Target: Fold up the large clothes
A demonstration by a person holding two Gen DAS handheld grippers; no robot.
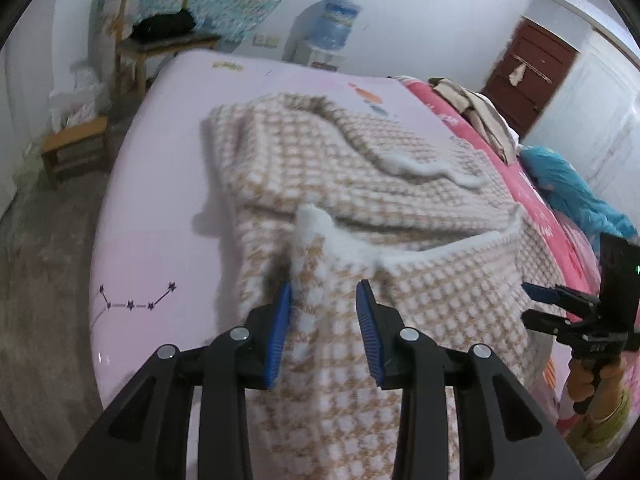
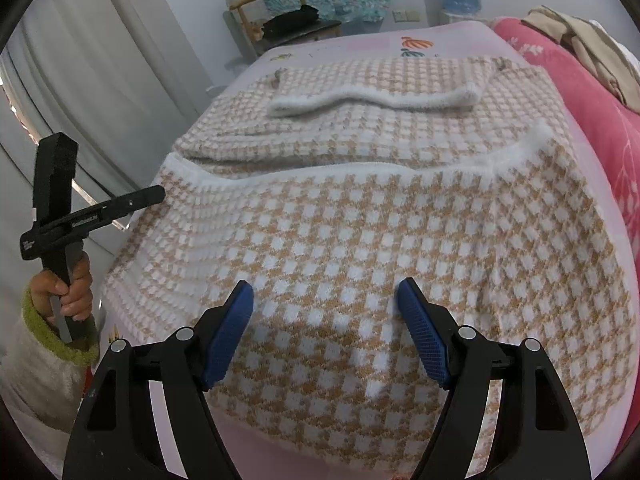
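Lying under both claws, checked sweater (image 2: 360, 208) on bed (image 1: 160, 200), left claw (image 1: 324, 320) apart, right claw (image 2: 324, 332) apart

Left black two-finger gripper with blue ribbed pads (image 1: 324, 320): jaws spread, pointing forward and down, handle gripped by a bare hand (image 2: 68, 284) in a green-cuffed sleeve. Right black two-finger gripper with blue ribbed pads (image 2: 325, 332): jaws spread wide, nothing between them, angled downward, level beside the left.
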